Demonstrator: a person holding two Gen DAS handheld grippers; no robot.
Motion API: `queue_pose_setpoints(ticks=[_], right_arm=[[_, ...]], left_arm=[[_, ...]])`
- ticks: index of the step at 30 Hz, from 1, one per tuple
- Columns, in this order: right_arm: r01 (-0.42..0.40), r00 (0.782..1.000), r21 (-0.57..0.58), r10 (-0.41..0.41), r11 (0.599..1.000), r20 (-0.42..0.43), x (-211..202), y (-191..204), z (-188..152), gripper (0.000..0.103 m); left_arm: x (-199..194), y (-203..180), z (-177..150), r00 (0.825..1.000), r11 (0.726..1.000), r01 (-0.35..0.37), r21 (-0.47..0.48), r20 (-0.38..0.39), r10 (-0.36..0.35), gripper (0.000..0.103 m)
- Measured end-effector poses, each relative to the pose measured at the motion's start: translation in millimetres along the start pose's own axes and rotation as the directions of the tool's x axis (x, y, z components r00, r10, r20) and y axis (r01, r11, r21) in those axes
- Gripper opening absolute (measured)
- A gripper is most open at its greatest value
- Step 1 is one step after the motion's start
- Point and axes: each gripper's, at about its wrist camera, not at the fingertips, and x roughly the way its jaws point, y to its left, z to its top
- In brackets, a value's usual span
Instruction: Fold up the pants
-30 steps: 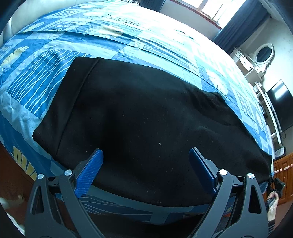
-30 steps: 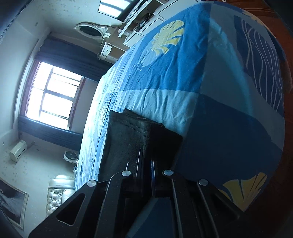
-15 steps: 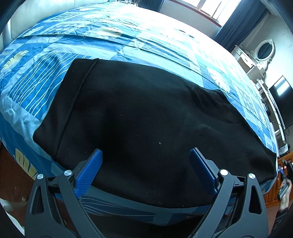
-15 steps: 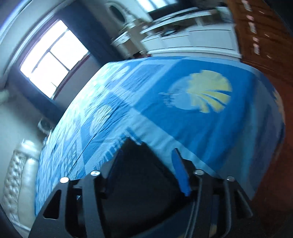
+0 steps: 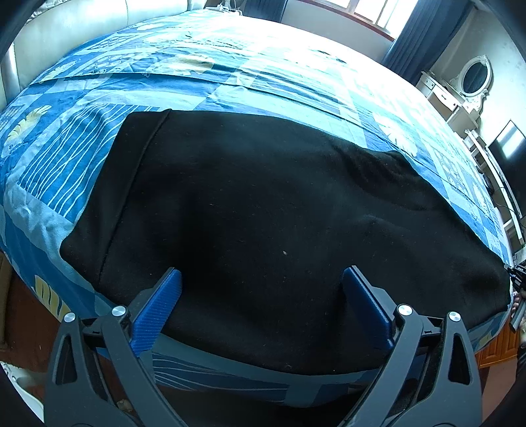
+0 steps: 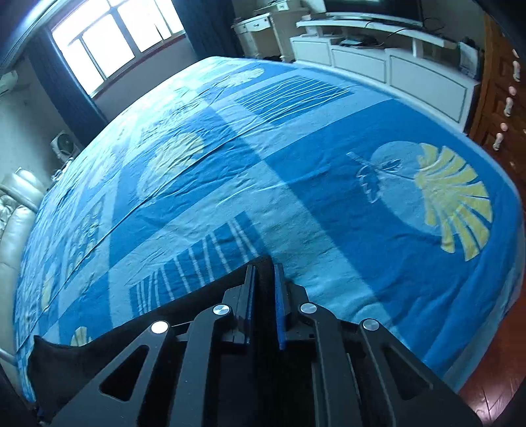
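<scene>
Black pants (image 5: 263, 197) lie flat across the blue patchwork bedspread (image 5: 230, 65), waistband to the left, running off to the right. My left gripper (image 5: 263, 285) hovers over their near edge, open, blue pads wide apart and nothing between them. In the right wrist view my right gripper (image 6: 264, 272) has its jaws closing, and a peak of the black cloth is pinched between the blue pads. From there the pants (image 6: 98, 354) trail down and left, with their far edge lifted off the bed.
A grey padded headboard (image 5: 82, 29) is at the far left. A white dresser with an oval mirror (image 5: 473, 78) and a low white cabinet (image 6: 394, 72) stand past the bed. A wooden wardrobe (image 6: 503, 82) is on the right, with wood floor below the bed's edge.
The right gripper let go of the folded pants end, opened, rolled and rose, and has now closed again on black cloth. The left gripper and the pants in front of it have not moved.
</scene>
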Motion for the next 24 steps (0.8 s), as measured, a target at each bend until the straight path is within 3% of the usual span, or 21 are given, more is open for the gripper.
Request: queue_pose_setpoints(ticks=[6,8,10,12,15,18,19,21,22,23,24], right_arm=[[-0.025,1.0,0.114,0.024,0.993,0.006,4,-13,2,0.011],[0.02,0.999,0.155,-0.024,0.988,0.027,-6,-15,3,0.023],[0.032,0.997,0.177,-0.044,0.984,0.065,-21,-11,5,0.025],[-0.03,0.996,0.149,0.018,0.988,0.082,-31,8,5,0.025],[-0.173,0.982,0.024,0.171,0.985,0.086,-43,69,0,0.037],[-0.394,0.919,-0.096,0.394,0.914,-0.026,-37,155,-17,0.052],[-0.478,0.878,-0.133,0.468,0.868,-0.096,-30,193,-27,0.057],[-0.61,0.788,-0.163,0.573,0.775,-0.225,-15,254,-46,0.058],[-0.684,0.719,-0.161,0.62,0.712,-0.314,-4,291,-60,0.059],[-0.728,0.668,-0.159,0.638,0.667,-0.382,6,321,-73,0.059],[-0.751,0.639,-0.169,0.638,0.638,-0.429,14,348,-84,0.059]], left_arm=[[1,1,-1,1.0,1.0,0.009,0.005,-0.002,-0.009,0.098],[1,1,-1,1.0,1.0,0.014,0.016,-0.004,-0.014,0.098],[-3,0,-1,1.0,0.999,0.017,0.027,0.001,-0.017,0.098],[-8,-2,-1,1.0,0.999,0.018,0.036,0.015,-0.019,0.098],[-21,-7,0,0.997,0.998,0.033,0.06,0.063,-0.037,0.098],[-25,-17,3,0.995,0.993,0.046,0.106,0.086,-0.055,0.098],[-23,-18,4,0.995,0.992,0.049,0.114,0.083,-0.059,0.098],[-16,-18,6,0.996,0.993,0.062,0.105,0.064,-0.069,0.098],[-12,-16,7,0.996,0.993,0.073,0.093,0.049,-0.077,0.098],[-8,-15,7,0.996,0.993,0.081,0.083,0.037,-0.085,0.098],[-4,-13,6,0.996,0.994,0.086,0.073,0.031,-0.089,0.098]])
